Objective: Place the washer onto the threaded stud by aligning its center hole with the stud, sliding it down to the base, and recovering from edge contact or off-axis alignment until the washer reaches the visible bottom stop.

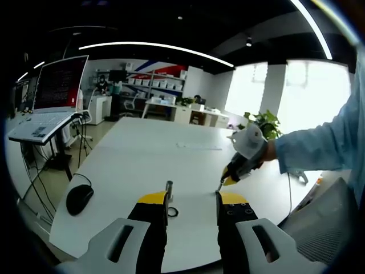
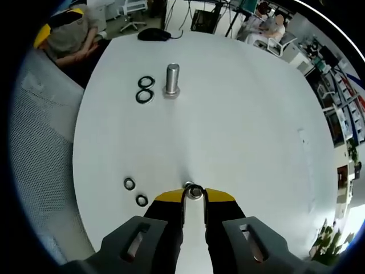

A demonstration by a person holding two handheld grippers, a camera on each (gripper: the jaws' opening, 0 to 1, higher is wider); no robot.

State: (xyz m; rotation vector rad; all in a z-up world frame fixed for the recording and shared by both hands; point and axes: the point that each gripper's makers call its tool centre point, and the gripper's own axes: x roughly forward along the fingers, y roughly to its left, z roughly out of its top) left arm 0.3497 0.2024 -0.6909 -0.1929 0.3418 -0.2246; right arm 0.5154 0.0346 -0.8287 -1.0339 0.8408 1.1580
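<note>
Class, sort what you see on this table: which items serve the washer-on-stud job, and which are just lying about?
Job in hand:
- threaded stud, upright
- washer between the right gripper tips
- spare rings beside the stud
- two small rings near the right gripper

Lying about:
- mouse
- laptop on a stand

No text, label, brand or number can be read in either view; the laptop screen [image 1: 60, 83], far off to the left of the left tool, shows rows of writing too small and blurred to make out
</note>
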